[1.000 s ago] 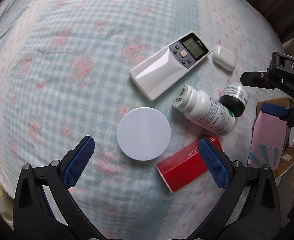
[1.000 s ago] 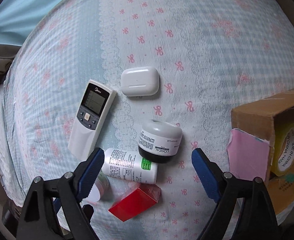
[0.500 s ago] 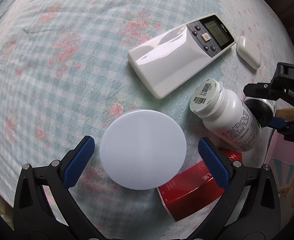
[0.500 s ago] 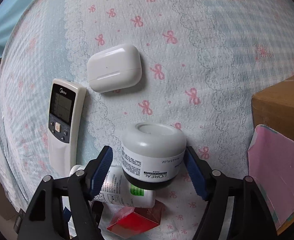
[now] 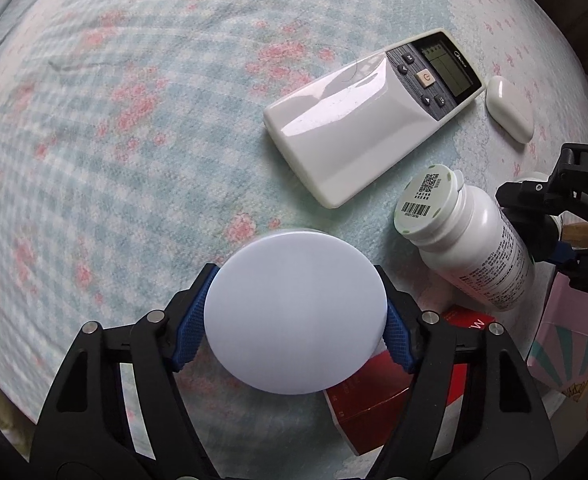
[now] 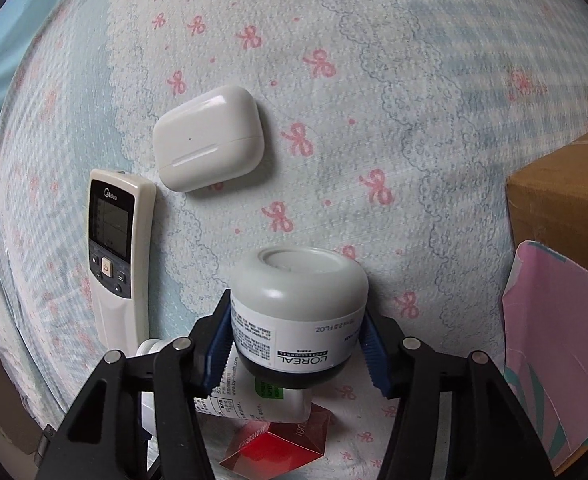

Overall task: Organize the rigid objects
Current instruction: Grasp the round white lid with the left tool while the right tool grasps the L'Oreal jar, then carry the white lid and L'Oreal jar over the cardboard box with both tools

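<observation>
Both grippers clamped for lifting off the bed (image 5: 133, 120): left gripper (image 5: 296, 322) squeezes white round lid (image 5: 296, 314) beside the remote (image 5: 374, 120); right gripper (image 6: 298, 344) squeezes L'Oreal jar (image 6: 298, 316) sides, near the remote, cardboard box (image 6: 566, 200) likely destination.

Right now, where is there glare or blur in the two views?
Left wrist view: bright window glare on the remote control; bedspread smeared toward the left edge. Right wrist view: no strong glare, soft shadow beside the earbud case, blur at upper right.
</observation>
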{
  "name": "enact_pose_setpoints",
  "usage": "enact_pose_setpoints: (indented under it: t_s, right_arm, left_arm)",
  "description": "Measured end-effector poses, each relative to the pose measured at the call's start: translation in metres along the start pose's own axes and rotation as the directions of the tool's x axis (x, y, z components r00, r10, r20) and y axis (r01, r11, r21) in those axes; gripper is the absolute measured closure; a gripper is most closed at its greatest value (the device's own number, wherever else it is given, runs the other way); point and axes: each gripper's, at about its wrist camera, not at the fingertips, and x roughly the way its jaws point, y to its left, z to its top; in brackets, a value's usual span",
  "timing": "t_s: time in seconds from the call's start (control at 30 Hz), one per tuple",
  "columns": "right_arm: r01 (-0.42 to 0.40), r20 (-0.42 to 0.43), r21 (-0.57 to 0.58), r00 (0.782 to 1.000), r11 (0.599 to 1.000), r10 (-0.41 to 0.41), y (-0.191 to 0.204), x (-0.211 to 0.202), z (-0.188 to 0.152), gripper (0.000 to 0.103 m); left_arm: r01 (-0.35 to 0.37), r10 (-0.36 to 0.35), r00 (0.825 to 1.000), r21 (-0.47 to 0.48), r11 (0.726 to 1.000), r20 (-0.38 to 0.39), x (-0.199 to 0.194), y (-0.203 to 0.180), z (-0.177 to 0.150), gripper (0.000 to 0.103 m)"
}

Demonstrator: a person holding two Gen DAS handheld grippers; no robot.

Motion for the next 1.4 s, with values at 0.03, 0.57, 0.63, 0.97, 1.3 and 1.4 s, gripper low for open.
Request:
enact_pose_setpoints:
  t_s: [0.03,0.57,0.63,0.97,1.3,1.4]
  right_arm:
    - [-0.002,0.001,0.000,1.000,1.000,0.002,-0.001,0.001,0.000,0.050]
    - [-0.061,0.073,-0.068,0.995,0.996,0.066,-0.002,-0.037,-0.025,0.051]
    - [-0.069,0.088,-0.083,0.993,0.994,0.076,-0.001,-0.047,-0.030,0.051]
    - [-0.125,0.152,-0.173,0.977,0.977,0.152,-0.007,-0.119,-0.079,0.051]
    - [-0.096,0.304,-0.277,0.935,0.956,0.182,-0.047,-0.214,-0.125,0.051]
    - [-0.098,0.319,-0.269,0.930,0.958,0.185,-0.074,-0.233,-0.133,0.051]
  left_arm:
    - [-0.002,0.002,1.000,0.002,1.000,0.002,-0.001,0.002,-0.001,0.033]
    - [0.004,-0.005,0.998,0.021,1.000,0.059,-0.046,0.006,-0.031,0.033]
    - [0.005,-0.007,0.997,0.026,1.000,0.075,-0.059,0.007,-0.034,0.033]
    - [-0.002,-0.014,0.988,0.105,0.994,0.156,-0.138,0.006,-0.056,0.033]
    - [0.050,-0.124,0.969,0.322,0.946,0.213,-0.227,-0.072,-0.086,0.033]
    - [0.072,-0.161,0.962,0.363,0.929,0.220,-0.244,-0.102,-0.097,0.033]
